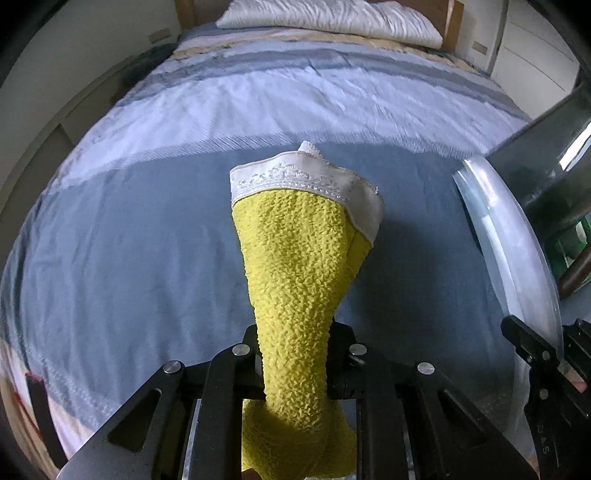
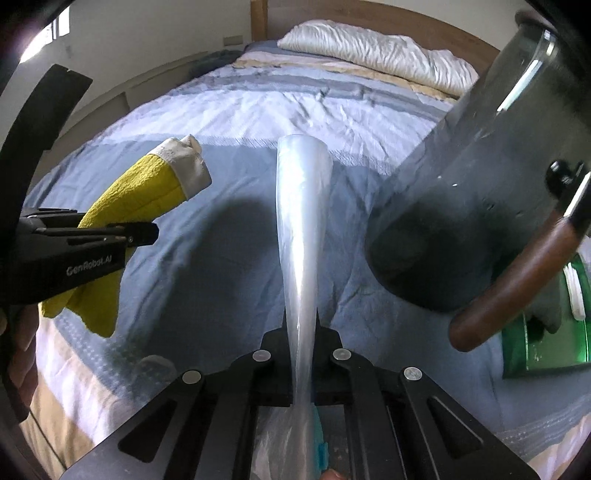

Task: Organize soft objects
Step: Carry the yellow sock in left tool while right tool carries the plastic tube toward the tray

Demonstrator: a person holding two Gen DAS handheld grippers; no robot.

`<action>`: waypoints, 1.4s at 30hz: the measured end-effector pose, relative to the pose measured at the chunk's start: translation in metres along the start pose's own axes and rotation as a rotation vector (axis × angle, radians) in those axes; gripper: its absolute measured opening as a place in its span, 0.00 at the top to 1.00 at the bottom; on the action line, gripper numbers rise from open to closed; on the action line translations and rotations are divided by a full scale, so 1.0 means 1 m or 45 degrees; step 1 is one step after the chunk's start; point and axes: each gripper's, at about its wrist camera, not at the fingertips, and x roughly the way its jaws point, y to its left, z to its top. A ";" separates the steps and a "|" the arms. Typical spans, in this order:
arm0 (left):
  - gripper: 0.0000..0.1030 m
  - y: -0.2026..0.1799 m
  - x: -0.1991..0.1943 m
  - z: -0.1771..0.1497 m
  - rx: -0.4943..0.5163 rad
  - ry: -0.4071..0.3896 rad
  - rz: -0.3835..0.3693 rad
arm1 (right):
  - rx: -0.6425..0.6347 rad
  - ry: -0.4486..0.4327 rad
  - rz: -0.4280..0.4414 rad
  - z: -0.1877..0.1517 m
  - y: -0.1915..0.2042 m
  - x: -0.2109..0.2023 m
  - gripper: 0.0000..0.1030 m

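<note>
My left claw [image 1: 295, 365] is clamped tight on a yellow towel [image 1: 299, 266] with a white embroidered border; the cloth is bunched between the fingers, its bordered end sticks out ahead of them and the rest hangs behind. It is lifted clear of the bed [image 1: 147, 221], which lies under a blue, grey and white striped blanket, with a white pillow [image 1: 332, 16] at the far end against the wooden headboard. My right claw [image 2: 301, 354] is closed on a clear plastic bag [image 2: 303, 221], pinched into a narrow strip that stands up stiffly ahead of the fingers. From the right camera the towel shows off to the left, held in the other claw, well apart from the bag. To the right of the bag a dark grey bucket [image 2: 461, 206] with a brown handle [image 2: 517, 273] fills the view, and a green box [image 2: 546, 332] rests on the blanket beneath it.
</note>
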 end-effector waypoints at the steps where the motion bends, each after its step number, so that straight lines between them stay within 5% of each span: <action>1: 0.85 0.001 -0.006 -0.001 -0.004 -0.009 0.012 | -0.005 -0.009 0.006 -0.001 0.000 -0.005 0.97; 14: 0.85 -0.023 -0.117 -0.022 -0.052 -0.131 0.066 | 0.008 -0.175 0.055 -0.030 -0.029 -0.109 0.97; 22: 0.85 -0.079 -0.186 -0.037 -0.017 -0.184 -0.080 | 0.092 -0.235 -0.020 -0.078 -0.094 -0.176 0.97; 28: 0.85 -0.159 -0.219 -0.040 0.095 -0.201 -0.262 | 0.181 -0.201 -0.167 -0.119 -0.167 -0.204 0.97; 34: 0.85 -0.249 -0.216 -0.018 0.202 -0.203 -0.421 | 0.294 -0.157 -0.302 -0.136 -0.244 -0.215 0.97; 42: 0.85 -0.351 -0.146 0.037 0.177 -0.146 -0.491 | 0.350 -0.130 -0.386 -0.107 -0.324 -0.192 0.96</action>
